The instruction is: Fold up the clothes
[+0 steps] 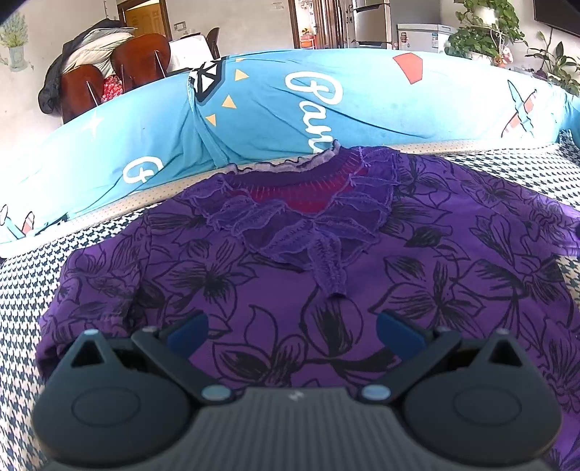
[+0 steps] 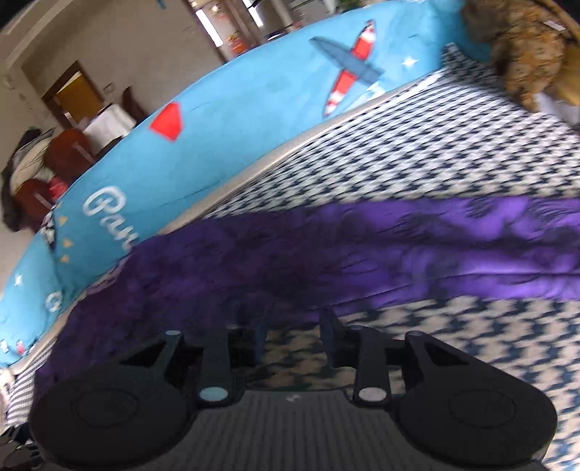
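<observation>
A purple blouse (image 1: 290, 290) with black flower outlines and a ruffled neckline (image 1: 301, 210) lies face up and spread flat on a houndstooth cover (image 1: 21, 326). My left gripper (image 1: 293, 331) hovers over the blouse's chest, open wide, its blue fingertips (image 1: 188, 331) apart with nothing between them. The right wrist view is blurred by motion. There the blouse (image 2: 217, 275) stretches one long sleeve (image 2: 471, 246) to the right. My right gripper (image 2: 293, 335) sits at the blouse's near edge below the sleeve. Its fingers stand a narrow gap apart over bare cover, holding nothing.
A blue printed cushion (image 1: 326, 98) with white lettering and plane pictures runs along the far edge of the cover (image 2: 435, 152). A brown furry object (image 2: 522, 50) lies at the far right corner. Chairs with coats (image 1: 108, 72) and plants (image 1: 489, 32) stand beyond.
</observation>
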`<state>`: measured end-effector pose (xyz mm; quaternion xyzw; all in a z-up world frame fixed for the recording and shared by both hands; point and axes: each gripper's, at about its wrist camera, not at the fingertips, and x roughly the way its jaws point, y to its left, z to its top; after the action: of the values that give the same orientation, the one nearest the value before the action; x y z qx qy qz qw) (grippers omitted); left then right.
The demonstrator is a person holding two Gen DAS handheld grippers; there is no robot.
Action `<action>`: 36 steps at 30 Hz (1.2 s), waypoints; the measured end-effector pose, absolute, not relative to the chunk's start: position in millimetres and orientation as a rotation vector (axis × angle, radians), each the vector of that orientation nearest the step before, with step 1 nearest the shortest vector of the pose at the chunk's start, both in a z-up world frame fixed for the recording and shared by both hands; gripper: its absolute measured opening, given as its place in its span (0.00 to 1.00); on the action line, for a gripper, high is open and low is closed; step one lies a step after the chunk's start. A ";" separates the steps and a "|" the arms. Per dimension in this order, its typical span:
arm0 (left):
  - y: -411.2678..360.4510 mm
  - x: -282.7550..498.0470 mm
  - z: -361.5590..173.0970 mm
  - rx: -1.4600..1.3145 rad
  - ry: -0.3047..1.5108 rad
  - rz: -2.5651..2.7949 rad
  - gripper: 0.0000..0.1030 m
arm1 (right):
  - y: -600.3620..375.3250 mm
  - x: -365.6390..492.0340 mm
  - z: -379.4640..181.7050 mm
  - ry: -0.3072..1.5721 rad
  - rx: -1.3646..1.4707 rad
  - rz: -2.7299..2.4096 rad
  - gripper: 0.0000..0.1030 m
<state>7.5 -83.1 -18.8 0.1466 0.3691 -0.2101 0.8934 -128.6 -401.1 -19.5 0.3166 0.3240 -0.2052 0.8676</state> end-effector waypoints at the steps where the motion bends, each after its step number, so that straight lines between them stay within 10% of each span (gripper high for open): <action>1: -82.8 7.7 -18.5 0.303 0.766 -0.435 1.00 | -398.0 -124.1 -21.0 0.682 0.667 -0.406 0.37; 10: -76.0 13.0 -17.3 0.292 0.782 -0.416 1.00 | -369.9 -89.1 -41.3 0.781 0.588 -0.382 0.42; 13: -70.6 15.5 -16.1 0.286 0.790 -0.403 1.00 | -361.8 -83.8 -46.7 0.818 0.555 -0.386 0.08; 24: -39.9 24.7 -1.3 0.243 0.793 -0.337 1.00 | -321.8 -98.0 -26.2 0.812 0.389 -0.338 0.08; 36: 53.7 56.7 51.9 0.158 0.734 -0.153 1.00 | -307.2 -108.8 -8.0 0.738 0.434 -0.433 0.30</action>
<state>56.7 53.7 51.9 0.0770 0.3579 -0.0746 0.9276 -108.8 -307.2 -8.0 0.2086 0.3548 -0.2082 0.8873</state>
